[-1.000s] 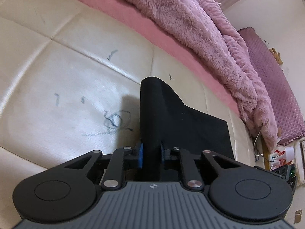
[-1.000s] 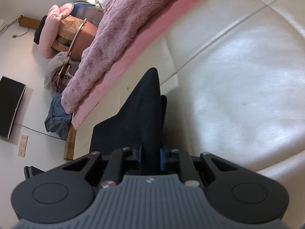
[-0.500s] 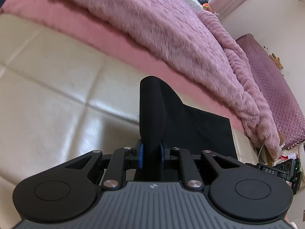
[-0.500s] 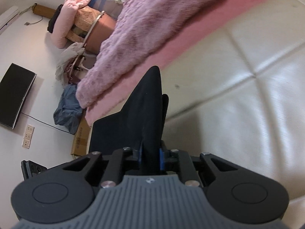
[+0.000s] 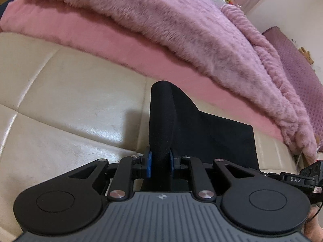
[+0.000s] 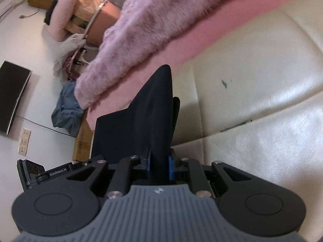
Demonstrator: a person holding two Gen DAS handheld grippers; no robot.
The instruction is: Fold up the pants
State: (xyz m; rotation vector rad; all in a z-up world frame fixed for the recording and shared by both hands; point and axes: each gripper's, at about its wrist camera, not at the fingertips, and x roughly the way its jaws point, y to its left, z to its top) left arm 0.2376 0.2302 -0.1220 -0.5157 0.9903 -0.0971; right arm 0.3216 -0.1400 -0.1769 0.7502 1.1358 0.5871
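The black pants (image 5: 212,133) hang stretched between my two grippers above a cream leather cushion (image 5: 70,100). My left gripper (image 5: 160,164) is shut on one bunched edge of the cloth, which stands up between its blue pads (image 5: 149,164). My right gripper (image 6: 159,164) is shut on the other edge of the pants (image 6: 141,121), which rise to a peak. The right gripper's body shows at the right edge of the left wrist view (image 5: 298,178). The left one shows at the left of the right wrist view (image 6: 50,171).
A pink sheet (image 5: 101,36) and a fluffy mauve blanket (image 5: 161,14) lie just beyond the cushion. In the right wrist view, the floor beyond holds a blue cloth heap (image 6: 66,106), a cardboard box (image 6: 82,141), a chair with clothes (image 6: 80,14) and a dark screen (image 6: 12,96).
Both grippers have carried the pants forward across the cushion toward the pink sheet and blanket. The pen scribbles on the leather have left the left wrist view. Both grips are unchanged.
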